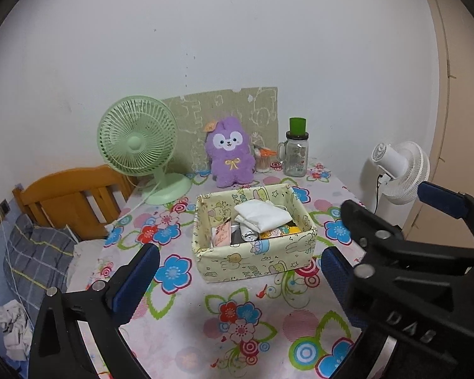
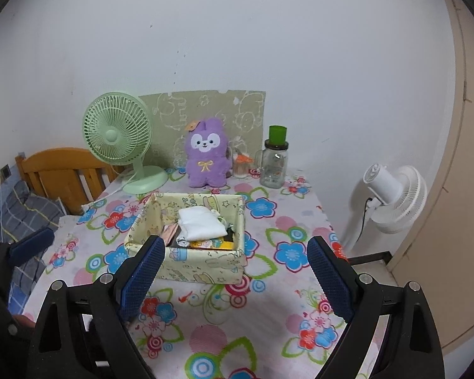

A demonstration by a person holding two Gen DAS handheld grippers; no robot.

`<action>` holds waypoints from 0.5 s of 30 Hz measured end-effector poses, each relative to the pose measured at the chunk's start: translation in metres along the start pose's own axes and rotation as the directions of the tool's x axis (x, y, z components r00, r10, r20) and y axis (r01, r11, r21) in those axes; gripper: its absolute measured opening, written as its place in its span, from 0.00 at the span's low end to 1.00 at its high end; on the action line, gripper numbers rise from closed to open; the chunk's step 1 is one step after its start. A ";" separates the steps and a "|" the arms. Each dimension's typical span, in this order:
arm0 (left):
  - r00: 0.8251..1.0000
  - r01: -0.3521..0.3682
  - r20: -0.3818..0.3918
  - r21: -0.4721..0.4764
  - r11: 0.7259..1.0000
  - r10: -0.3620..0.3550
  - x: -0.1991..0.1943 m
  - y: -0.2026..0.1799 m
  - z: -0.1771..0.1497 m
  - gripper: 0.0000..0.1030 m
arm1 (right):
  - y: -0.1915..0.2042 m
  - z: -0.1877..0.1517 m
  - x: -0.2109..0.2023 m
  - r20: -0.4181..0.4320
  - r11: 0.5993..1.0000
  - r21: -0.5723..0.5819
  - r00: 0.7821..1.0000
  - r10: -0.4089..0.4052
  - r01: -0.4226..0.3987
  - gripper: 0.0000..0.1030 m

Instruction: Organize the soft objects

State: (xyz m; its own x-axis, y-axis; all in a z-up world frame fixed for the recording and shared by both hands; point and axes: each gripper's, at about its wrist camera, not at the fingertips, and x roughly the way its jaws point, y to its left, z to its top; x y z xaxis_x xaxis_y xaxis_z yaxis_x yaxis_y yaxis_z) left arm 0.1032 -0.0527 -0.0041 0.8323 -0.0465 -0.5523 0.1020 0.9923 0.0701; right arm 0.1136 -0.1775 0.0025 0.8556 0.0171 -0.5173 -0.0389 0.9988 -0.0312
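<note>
From the left wrist, the left gripper is spread wide with nothing in it, hanging over the flowery tablecloth just short of the pale yellow cartoon-print fabric box, where a folded white cloth sits on top of other small stuff. The right gripper's black frame crowds that side. From the right wrist, the right gripper is also wide and empty, box between its fingers, with a fuzzy purple plush bunny, mint-green desk fan and clear glass jar with green lid behind.

Fabric box, mid-surface, holding folded white cloth. Purple plush, green fan and glass jar along far edge. Left gripper jaws wide apart, empty.
</note>
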 end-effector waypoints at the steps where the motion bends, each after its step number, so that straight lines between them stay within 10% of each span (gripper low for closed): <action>1: 1.000 -0.003 0.008 0.004 1.000 0.003 -0.004 0.000 -0.001 1.00 | -0.002 -0.001 -0.005 0.006 1.000 0.003 1.000 -0.004 0.004 0.90; 15: 0.998 -0.015 0.064 -0.007 1.000 0.015 -0.050 0.009 -0.019 1.00 | -0.016 -0.020 -0.050 0.047 0.999 0.035 0.998 -0.031 0.029 0.90</action>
State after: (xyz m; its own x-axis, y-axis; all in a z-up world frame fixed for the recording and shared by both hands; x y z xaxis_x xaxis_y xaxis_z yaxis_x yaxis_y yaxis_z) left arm 0.0525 -0.0396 0.0087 0.8668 -0.0387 -0.4972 0.0858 0.9937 0.0722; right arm 0.0607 -0.1955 0.0115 0.8796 -0.0117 -0.4756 0.0045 0.9999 -0.0162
